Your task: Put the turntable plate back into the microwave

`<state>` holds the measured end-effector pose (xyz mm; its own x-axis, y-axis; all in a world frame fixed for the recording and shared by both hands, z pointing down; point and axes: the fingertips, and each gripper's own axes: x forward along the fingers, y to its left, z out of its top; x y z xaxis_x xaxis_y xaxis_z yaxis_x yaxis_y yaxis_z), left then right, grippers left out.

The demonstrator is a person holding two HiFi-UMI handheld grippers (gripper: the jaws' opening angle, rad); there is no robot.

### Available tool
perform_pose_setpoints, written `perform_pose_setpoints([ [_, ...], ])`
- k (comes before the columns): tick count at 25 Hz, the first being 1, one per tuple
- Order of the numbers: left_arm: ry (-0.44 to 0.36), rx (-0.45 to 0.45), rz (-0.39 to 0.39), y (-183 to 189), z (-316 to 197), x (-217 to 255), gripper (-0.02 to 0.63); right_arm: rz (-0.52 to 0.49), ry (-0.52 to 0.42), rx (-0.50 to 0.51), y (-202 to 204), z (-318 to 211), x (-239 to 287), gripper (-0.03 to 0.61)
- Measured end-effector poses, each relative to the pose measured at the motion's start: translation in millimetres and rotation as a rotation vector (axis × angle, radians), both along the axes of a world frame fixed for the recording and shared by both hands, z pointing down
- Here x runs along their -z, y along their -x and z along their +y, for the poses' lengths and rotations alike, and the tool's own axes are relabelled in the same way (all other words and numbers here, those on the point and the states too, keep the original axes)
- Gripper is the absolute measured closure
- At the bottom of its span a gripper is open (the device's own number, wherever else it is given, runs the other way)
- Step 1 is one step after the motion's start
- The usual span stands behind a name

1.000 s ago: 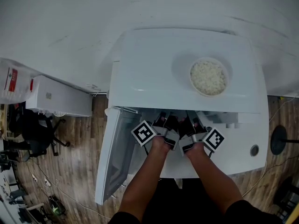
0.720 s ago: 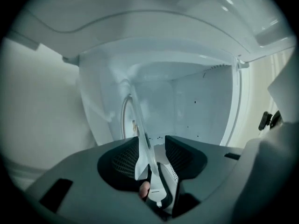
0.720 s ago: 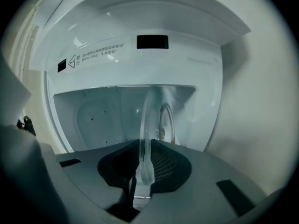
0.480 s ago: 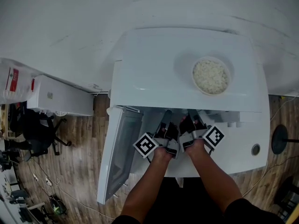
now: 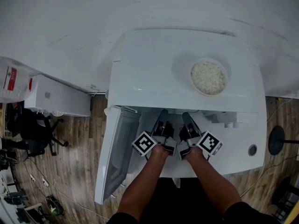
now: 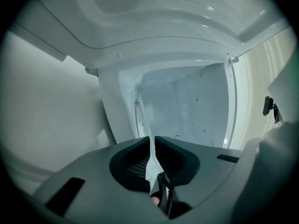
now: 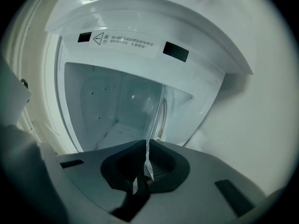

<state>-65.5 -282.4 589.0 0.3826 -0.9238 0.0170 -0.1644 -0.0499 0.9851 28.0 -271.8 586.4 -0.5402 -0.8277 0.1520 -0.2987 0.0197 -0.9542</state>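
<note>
The white microwave (image 5: pixel 154 73) stands with its door (image 5: pixel 117 153) swung open to the left. Both grippers reach level into its front opening, side by side. In the head view the clear glass turntable plate cannot be made out between them. The left gripper view shows the plate (image 6: pixel 142 120) edge-on as a thin pale line running into the cavity (image 6: pixel 187 106). My left gripper (image 6: pixel 152 141) (image 5: pixel 162 118) is closing, its pads on the plate's rim. My right gripper (image 7: pixel 145 143) (image 5: pixel 187 118) is shut on the plate (image 7: pixel 156 113) at its other side, with the cavity (image 7: pixel 107 106) beyond.
A bowl of rice (image 5: pixel 209 76) sits on top of the microwave at the right. A round knob (image 5: pixel 252 150) is on the front panel. A low white unit (image 5: pixel 56 97) and an office chair (image 5: pixel 32 129) stand on the wooden floor at the left.
Both grippers have drawn a little back out of the microwave opening toward the person, so more of their fingers shows below the microwave's top edge.
</note>
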Motion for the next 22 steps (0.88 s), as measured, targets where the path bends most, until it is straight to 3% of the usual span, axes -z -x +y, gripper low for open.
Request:
perform_pose_setpoints([
  [2, 0.007, -0.015, -0.058, 0, 2, -5, 0.565, 0.057, -0.035, 0.025, 0, 4, 2, 0.574],
  [8, -0.019, -0.041, -0.182, 1, 14, -4, 0.575, 0.321, -0.213, 0.126, -4, 12, 26, 0.563],
  [15, -0.040, -0.155, -0.483, -5, 52, 25, 0.581, 0.385, -0.321, 0.211, -11, 44, 73, 0.561],
  [19, -0.135, -0.247, -0.729, -16, 77, 52, 0.586, 0.562, -0.414, 0.290, -18, 64, 92, 0.561],
  [22, -0.189, -0.282, -0.785, -18, 87, 67, 0.589, 0.655, -0.447, 0.329, -19, 71, 104, 0.561],
])
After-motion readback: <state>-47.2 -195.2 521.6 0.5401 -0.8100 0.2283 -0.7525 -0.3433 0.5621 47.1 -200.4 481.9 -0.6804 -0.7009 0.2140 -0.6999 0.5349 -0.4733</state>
